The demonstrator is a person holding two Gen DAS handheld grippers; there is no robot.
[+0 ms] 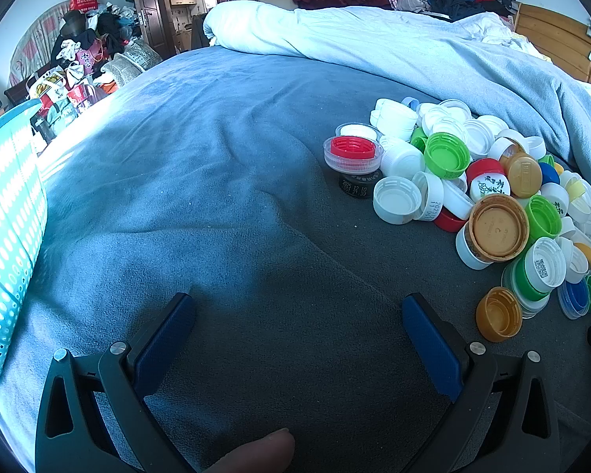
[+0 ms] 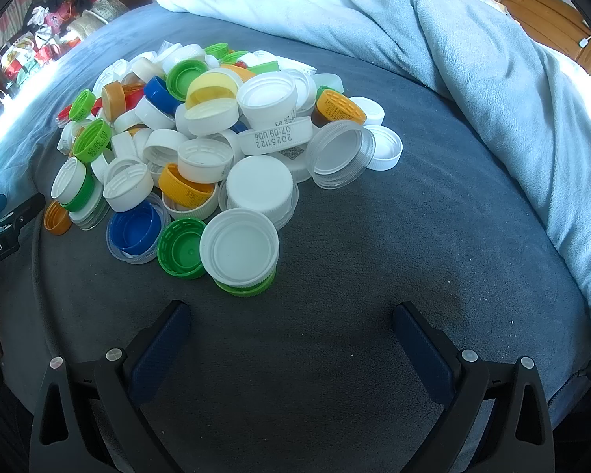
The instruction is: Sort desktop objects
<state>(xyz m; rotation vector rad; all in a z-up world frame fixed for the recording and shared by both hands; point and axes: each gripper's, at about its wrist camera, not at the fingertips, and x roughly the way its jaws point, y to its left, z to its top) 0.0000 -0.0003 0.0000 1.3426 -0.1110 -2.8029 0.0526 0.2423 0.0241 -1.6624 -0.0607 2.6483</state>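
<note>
A perforated turquoise plastic basket (image 1: 8,236) stands at the bed's left edge. The left claw (image 1: 298,311) hovers over the bare, napped grey-blue bedspread (image 1: 216,181), its ribbed blue pads spread wide with nothing between them. To its right lies the heap of bottle caps (image 2: 201,138), round ridged plastic in white, green, orange, blue and red, near the rumpled pale duvet (image 2: 472,79). The right claw (image 2: 290,309) is equally wide open and empty, just short of a white cap (image 2: 240,248) resting on what seems a green one.

Bottle caps (image 2: 201,149) — white, green, orange, blue, red, yellow, clear, blue-grey bedsheet (image 1: 216,181), pale blue blanket (image 2: 472,79), turquoise basket (image 1: 8,213) — white oval perforations.
</note>
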